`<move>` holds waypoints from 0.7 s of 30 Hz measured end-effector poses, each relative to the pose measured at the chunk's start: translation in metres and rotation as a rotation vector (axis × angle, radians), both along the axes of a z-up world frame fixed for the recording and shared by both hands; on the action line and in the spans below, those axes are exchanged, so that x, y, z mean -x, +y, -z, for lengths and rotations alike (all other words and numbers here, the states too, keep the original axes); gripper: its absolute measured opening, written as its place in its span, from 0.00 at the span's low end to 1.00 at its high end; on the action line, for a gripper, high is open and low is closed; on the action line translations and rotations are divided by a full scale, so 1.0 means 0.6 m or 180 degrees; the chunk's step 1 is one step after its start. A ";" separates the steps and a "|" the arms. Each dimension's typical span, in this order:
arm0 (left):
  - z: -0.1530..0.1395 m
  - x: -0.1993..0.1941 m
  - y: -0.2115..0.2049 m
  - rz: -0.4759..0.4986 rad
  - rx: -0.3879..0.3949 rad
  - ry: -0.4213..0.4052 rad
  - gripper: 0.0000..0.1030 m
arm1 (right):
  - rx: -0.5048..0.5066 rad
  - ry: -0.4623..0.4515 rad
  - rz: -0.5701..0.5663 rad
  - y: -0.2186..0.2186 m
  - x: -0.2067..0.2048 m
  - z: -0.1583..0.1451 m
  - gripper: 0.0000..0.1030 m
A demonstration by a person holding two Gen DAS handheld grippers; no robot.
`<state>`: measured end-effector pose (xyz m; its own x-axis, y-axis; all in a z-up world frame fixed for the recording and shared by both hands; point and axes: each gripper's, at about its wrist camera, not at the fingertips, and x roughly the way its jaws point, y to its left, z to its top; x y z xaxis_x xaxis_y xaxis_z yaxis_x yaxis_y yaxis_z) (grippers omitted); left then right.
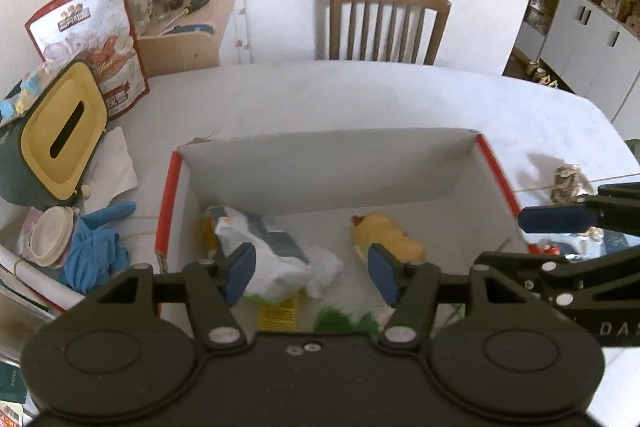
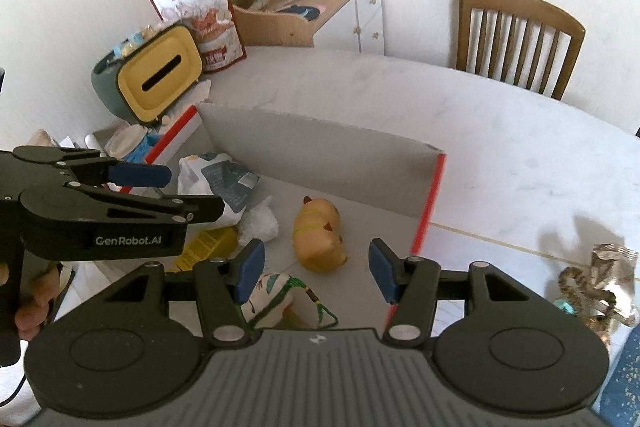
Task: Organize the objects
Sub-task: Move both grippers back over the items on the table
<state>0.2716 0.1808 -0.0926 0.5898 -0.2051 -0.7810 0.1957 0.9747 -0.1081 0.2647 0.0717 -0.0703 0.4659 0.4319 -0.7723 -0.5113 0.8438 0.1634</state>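
I had the open grey cardboard box with red edges (image 1: 496,167) in front of me on the pale tabletop (image 2: 500,131), and several things already lay in it: a crumpled white plastic bag with a dark printed panel (image 1: 264,247), a yellow plush toy (image 2: 318,239) on its side, and a small white pouch with a leaf print and green cord (image 2: 268,297) nearest me. I judged the filling well along, with one crinkled, shiny, snake-patterned bundle (image 2: 600,287) on the table outside the box's right wall.

My left gripper (image 1: 312,269) hung released above the bag and plush, its blue pads spread and touching nothing. My right gripper (image 2: 316,269) was likewise spread and empty over the box's right half.

The next move, as I reckoned it, called for swinging the right gripper rightward past the red edge, down onto the bundle, which lay well to its right.
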 end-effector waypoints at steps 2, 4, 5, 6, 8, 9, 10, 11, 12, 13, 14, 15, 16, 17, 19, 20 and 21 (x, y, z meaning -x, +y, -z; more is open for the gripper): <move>-0.010 0.008 -0.008 0.0015 0.0027 -0.0040 0.60 | -0.0021 -0.0048 0.0005 -0.016 0.006 -0.009 0.55; -0.021 0.017 -0.019 0.0032 0.0051 -0.0076 0.60 | -0.0027 -0.0124 0.0008 -0.033 0.012 -0.019 0.55; -0.027 0.022 -0.025 0.0038 0.0059 -0.0102 0.61 | -0.0043 -0.0145 0.0014 -0.043 0.015 -0.023 0.55; -0.033 0.027 -0.031 0.0044 0.0066 -0.0130 0.62 | -0.0061 -0.0157 0.0019 -0.054 0.018 -0.027 0.55; -0.043 0.038 -0.046 0.0073 0.0072 -0.0185 0.62 | -0.0085 -0.0184 0.0026 -0.074 0.025 -0.034 0.55; -0.048 0.043 -0.053 0.0084 0.0077 -0.0204 0.64 | -0.0098 -0.0191 0.0033 -0.085 0.028 -0.036 0.55; -0.052 0.048 -0.061 0.0095 0.0087 -0.0221 0.65 | -0.0116 -0.0196 0.0039 -0.095 0.030 -0.039 0.57; -0.056 0.053 -0.069 0.0105 0.0096 -0.0234 0.66 | -0.0126 -0.0202 0.0050 -0.106 0.032 -0.042 0.58; -0.059 0.056 -0.076 0.0119 0.0103 -0.0245 0.67 | -0.0135 -0.0212 0.0066 -0.116 0.035 -0.044 0.61; -0.063 0.061 -0.085 0.0140 0.0108 -0.0258 0.68 | -0.0147 -0.0221 0.0074 -0.125 0.038 -0.046 0.61; -0.066 0.064 -0.094 0.0158 0.0107 -0.0270 0.68 | -0.0163 -0.0225 0.0079 -0.136 0.040 -0.049 0.61; -0.068 0.067 -0.101 0.0173 0.0110 -0.0279 0.69 | -0.0181 -0.0224 0.0090 -0.147 0.042 -0.051 0.61; -0.071 0.071 -0.109 0.0190 0.0119 -0.0283 0.70 | -0.0194 -0.0223 0.0104 -0.157 0.045 -0.053 0.61; -0.073 0.076 -0.117 0.0212 0.0131 -0.0285 0.70 | -0.0208 -0.0223 0.0117 -0.166 0.047 -0.055 0.61; -0.077 0.084 -0.135 0.0244 0.0140 -0.0299 0.72 | -0.0229 -0.0227 0.0132 -0.187 0.052 -0.059 0.63; -0.080 0.088 -0.145 0.0259 0.0142 -0.0307 0.73 | -0.0235 -0.0234 0.0142 -0.197 0.055 -0.061 0.64; -0.082 0.091 -0.152 0.0269 0.0148 -0.0313 0.74 | -0.0237 -0.0243 0.0155 -0.209 0.058 -0.063 0.66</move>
